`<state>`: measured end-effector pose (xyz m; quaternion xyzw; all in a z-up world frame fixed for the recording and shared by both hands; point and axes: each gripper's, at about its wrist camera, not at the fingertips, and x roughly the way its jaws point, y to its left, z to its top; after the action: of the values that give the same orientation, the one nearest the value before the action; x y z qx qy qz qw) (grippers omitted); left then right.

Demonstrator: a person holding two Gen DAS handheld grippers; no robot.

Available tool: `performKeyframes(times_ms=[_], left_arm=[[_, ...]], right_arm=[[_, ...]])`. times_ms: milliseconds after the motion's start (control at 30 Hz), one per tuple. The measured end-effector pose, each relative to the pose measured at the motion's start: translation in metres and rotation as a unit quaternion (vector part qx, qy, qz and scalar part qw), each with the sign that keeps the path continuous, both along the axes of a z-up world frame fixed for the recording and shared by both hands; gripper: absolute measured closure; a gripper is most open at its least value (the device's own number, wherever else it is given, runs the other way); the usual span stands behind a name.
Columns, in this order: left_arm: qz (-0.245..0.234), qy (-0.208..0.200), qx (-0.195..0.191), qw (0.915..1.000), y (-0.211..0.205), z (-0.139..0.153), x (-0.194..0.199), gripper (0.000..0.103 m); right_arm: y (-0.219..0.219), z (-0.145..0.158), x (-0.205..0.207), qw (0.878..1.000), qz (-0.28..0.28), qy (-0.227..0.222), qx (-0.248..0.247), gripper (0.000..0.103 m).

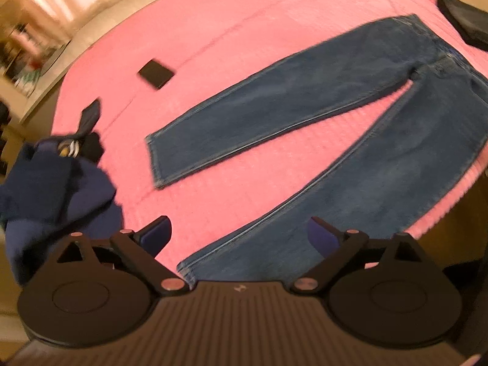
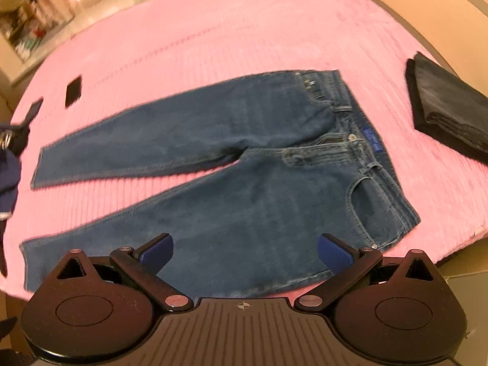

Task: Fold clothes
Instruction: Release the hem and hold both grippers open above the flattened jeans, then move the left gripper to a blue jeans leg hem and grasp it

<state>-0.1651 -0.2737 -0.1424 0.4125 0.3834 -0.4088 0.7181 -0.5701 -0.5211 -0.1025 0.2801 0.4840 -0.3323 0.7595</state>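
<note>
A pair of blue jeans (image 2: 244, 164) lies spread flat on the pink bed cover (image 2: 213, 36), legs apart and running left, waistband to the right. The left wrist view looks over the same jeans (image 1: 305, 106) from the leg end, with the near leg's hem just beyond the fingers. My left gripper (image 1: 239, 233) hangs above that hem, open, nothing between its blue pads. My right gripper (image 2: 245, 251) hovers over the near leg's thigh, close to the waistband, also open and empty.
A folded dark garment (image 2: 448, 113) rests at the right side of the bed. A dark blue clothes pile (image 1: 55, 195) with a belt sits at the left edge. A small black flat object (image 1: 156, 73) lies on the cover beyond the legs. Shelves (image 2: 27, 24) stand far left.
</note>
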Motion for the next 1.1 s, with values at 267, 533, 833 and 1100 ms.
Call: performKeyframes(times_ms=[267, 533, 833, 1100], left_arm=[[0.082, 0.012, -0.005, 0.9966, 0.053, -0.007, 0.025, 0.009], [0.096, 0.025, -0.016, 0.995, 0.064, -0.009, 0.026, 0.009], [0.062, 0.032, -0.025, 0.9973, 0.042, -0.009, 0.022, 0.009], [0.045, 0.035, -0.02, 0.9982, 0.033, -0.01, 0.018, 0.009]], right_arm=[[0.018, -0.004, 0.027, 0.999, 0.041, 0.024, 0.003, 0.0], [0.022, -0.004, 0.041, 0.998, 0.053, 0.04, -0.004, 0.0], [0.027, -0.001, 0.034, 0.998, 0.047, 0.048, -0.005, 0.0], [0.035, -0.004, 0.028, 0.998, 0.048, 0.052, 0.002, 0.0]])
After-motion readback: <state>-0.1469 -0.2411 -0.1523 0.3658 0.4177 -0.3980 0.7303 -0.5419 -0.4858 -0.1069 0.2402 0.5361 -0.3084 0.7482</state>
